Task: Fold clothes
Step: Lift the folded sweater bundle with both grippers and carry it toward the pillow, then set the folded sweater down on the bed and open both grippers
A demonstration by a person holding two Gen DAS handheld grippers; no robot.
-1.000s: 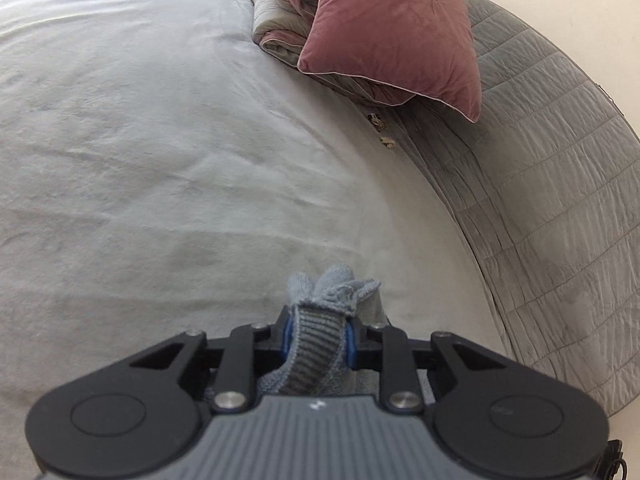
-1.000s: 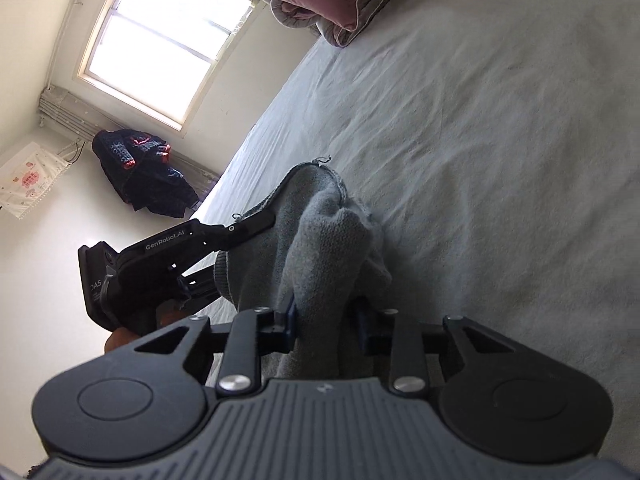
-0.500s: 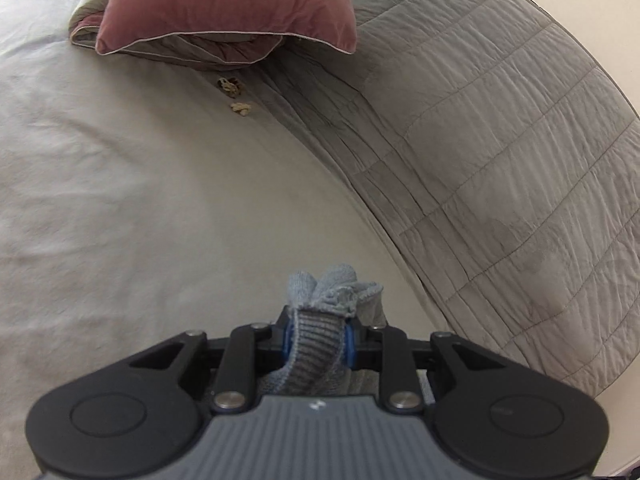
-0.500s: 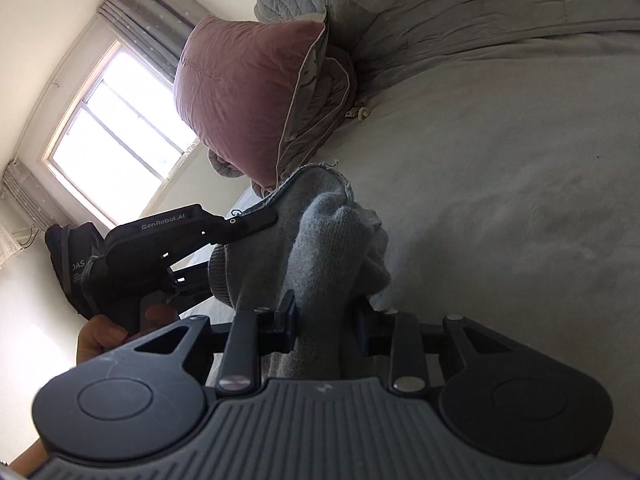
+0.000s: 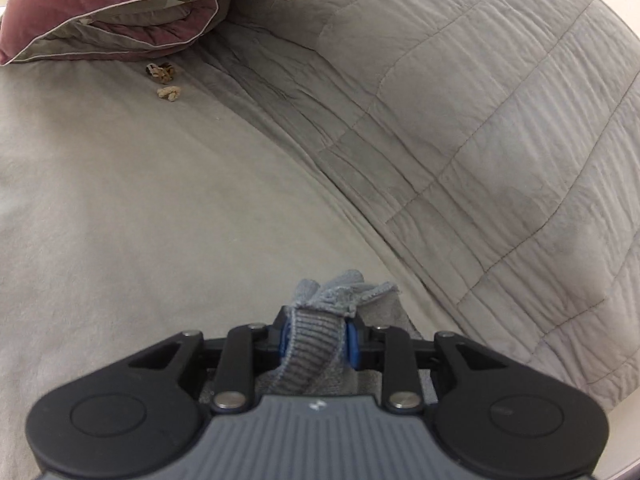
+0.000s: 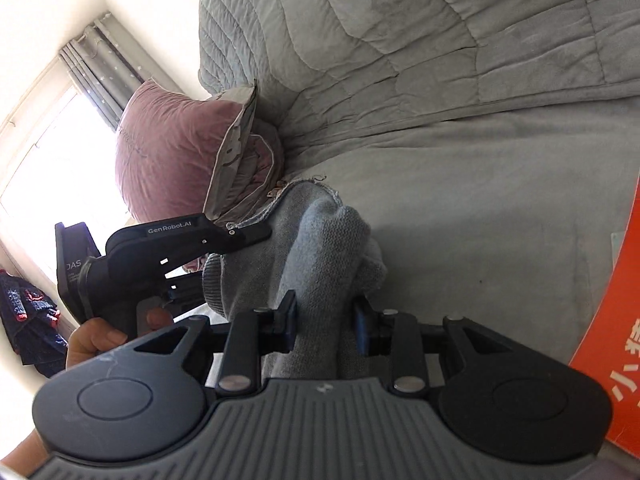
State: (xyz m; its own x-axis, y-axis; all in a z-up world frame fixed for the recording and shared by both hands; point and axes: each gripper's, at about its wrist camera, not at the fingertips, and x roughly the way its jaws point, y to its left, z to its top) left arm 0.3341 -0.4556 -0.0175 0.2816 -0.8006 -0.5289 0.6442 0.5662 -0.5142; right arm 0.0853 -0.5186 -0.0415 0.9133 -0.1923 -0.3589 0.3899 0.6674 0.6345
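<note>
A grey knitted garment (image 5: 316,340) is bunched between the pads of the left gripper (image 5: 318,336), whose jaws are opening around it. Another fold of the same garment is clamped by the right gripper (image 6: 326,326), so the cloth is carried in the air between both tools, above the grey bed sheet (image 5: 140,200). Beyond lie the quilted blanket (image 5: 480,120) and a pink pillow (image 6: 172,152). The carrying step appears in hand; next, the garment probably needs spreading flat on the sheet.

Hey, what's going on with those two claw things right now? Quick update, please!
Left gripper opening, gray sweater bunched between its jaws. Right gripper shut on same sweater, held above the bed. Nothing in the way.
</note>
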